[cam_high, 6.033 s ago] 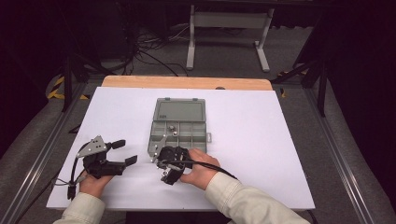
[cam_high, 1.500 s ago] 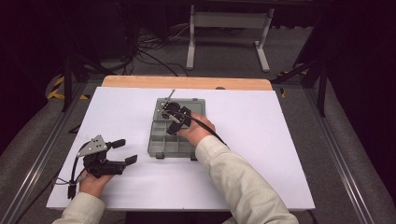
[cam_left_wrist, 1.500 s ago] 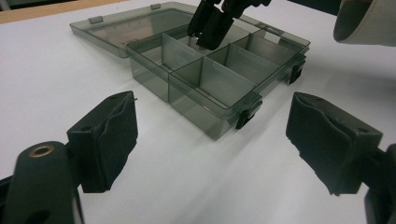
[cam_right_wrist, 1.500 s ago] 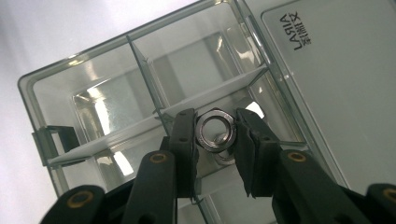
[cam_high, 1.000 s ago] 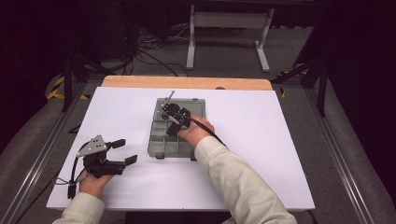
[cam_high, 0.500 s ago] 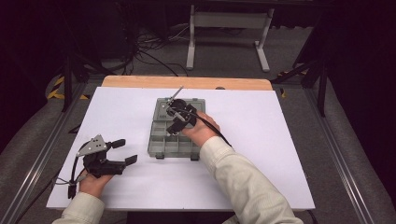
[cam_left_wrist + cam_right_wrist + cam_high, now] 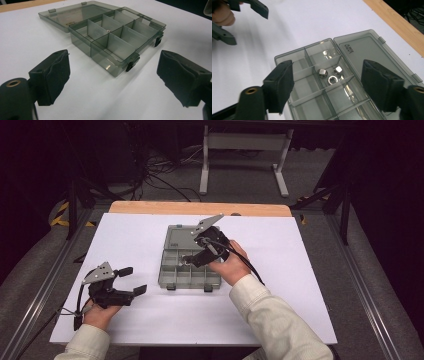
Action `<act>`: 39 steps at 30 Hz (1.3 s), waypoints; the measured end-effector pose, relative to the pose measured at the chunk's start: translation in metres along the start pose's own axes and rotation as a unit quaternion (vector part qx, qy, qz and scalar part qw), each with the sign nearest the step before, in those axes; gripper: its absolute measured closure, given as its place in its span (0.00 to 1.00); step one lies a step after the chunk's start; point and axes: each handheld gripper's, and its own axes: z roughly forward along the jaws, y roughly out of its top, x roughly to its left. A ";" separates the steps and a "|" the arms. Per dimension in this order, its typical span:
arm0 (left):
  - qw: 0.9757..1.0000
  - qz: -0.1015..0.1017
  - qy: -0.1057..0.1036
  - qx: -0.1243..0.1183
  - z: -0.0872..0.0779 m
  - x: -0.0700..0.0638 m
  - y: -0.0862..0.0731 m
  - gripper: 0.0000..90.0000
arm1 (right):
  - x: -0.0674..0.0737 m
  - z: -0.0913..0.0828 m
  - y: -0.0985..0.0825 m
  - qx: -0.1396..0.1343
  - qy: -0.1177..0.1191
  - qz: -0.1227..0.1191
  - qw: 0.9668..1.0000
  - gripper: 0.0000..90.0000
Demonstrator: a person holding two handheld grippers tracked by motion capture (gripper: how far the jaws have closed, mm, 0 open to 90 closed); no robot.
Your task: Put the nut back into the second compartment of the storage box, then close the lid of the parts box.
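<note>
**Smoky plastic box lies open**

Grey, see-through box [image 7: 189,262] sits mid-table, lid flat behind it. Right gripper [image 7: 192,260] hovers over it, its empty jaws just opening wide. Its view reveals three nuts [image 7: 329,74] in one compartment. Left gripper [image 7: 131,280], near the box's left, gapes empty.

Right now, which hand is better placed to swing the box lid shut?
Probably the right. The right gripper hovers over the open box, beside its flat-lying lid, fingers apart with nothing between them. The left gripper rests away on the table.

bright white table [image 7: 125,235], dark surroundings, soft shadows, slight blur
</note>
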 end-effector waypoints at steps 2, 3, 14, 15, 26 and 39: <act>1.000 -0.002 -0.002 0.002 0.000 0.001 0.001 0.14 | 0.000 -0.003 -0.002 -0.005 0.001 0.003 1.000 0.23; 1.000 -0.004 -0.005 0.004 0.000 0.001 0.002 0.14 | -0.001 -0.006 -0.004 -0.006 0.000 0.002 1.000 0.20; 0.999 -0.032 -0.010 -0.002 0.002 0.011 0.011 0.18 | 0.000 -0.029 -0.023 -0.021 0.014 0.001 1.000 0.01; 0.999 -0.036 -0.009 0.000 0.003 0.012 0.011 0.17 | 0.001 -0.031 -0.024 -0.021 0.012 -0.002 1.000 0.01; 0.998 -0.038 0.046 0.036 0.001 0.013 0.031 0.39 | -0.003 -0.049 -0.035 -0.021 0.002 0.004 1.000 0.60; 0.993 -0.036 0.072 0.087 0.006 0.025 0.054 1.00 | -0.019 -0.056 -0.049 -0.014 -0.015 0.034 0.999 1.00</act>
